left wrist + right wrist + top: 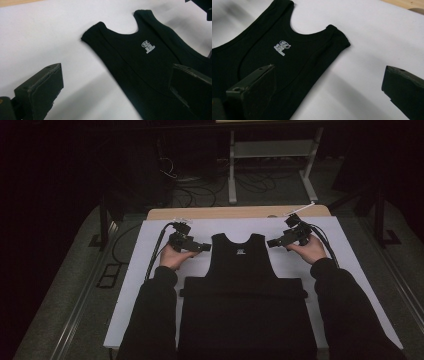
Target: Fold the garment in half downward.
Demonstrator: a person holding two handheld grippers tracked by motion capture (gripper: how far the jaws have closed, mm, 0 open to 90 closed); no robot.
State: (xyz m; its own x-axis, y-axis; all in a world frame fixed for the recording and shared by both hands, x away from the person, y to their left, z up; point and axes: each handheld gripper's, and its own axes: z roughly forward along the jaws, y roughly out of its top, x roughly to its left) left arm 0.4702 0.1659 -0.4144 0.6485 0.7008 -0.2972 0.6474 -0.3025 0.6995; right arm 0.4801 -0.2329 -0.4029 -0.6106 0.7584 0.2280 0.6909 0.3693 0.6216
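I hold my left gripper (206,248) just beside the left shoulder strap of the black tank top (244,265), and my right gripper (270,243) just beside the right strap; each has its jaws spread wide with nothing between them, positioned so that both straps can be taken together; the tank top lies flat on the white sheet (150,270) covering the table, neckline away from me, its lower part apparently folded up across the body, though the dim view leaves this uncertain; count: one garment, two grippers, one small white logo (148,46).
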